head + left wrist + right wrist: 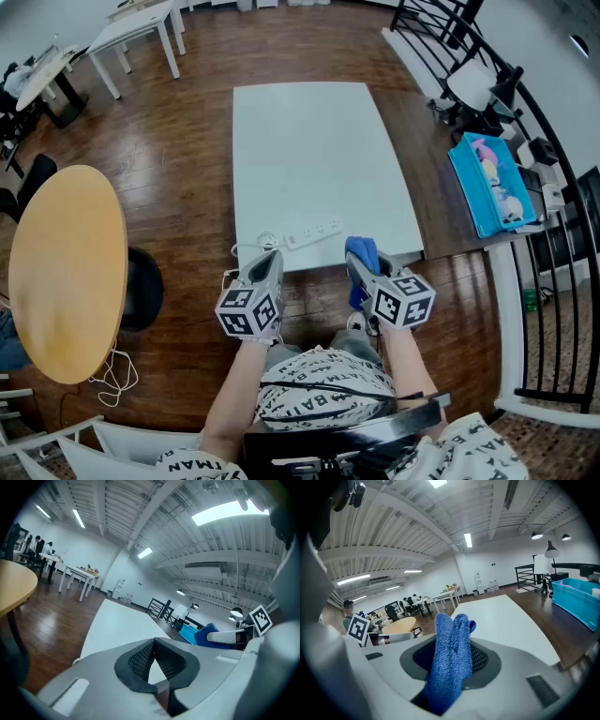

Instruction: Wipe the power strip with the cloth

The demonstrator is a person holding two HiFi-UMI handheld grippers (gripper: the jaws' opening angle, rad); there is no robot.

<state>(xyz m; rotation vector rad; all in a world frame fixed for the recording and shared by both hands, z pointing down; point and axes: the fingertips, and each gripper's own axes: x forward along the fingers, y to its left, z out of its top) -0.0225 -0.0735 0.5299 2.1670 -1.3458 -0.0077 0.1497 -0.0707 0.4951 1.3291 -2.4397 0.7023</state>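
Note:
A white power strip (312,232) lies near the front edge of the white table (319,159), its cord curling off to the left. My right gripper (361,265) hangs just in front of the table edge, right of the strip, shut on a blue cloth (361,253). In the right gripper view the cloth (450,660) stands folded between the jaws. My left gripper (270,262) is held near the table's front edge, left of the strip, shut and empty; in the left gripper view its pads (152,660) meet with nothing between them.
A round wooden table (66,267) and a black stool (141,286) stand to the left. A blue bin (492,183) sits on a shelf by the black railing (553,216) at the right. White desks (141,33) stand far back. The person's legs (323,384) are below.

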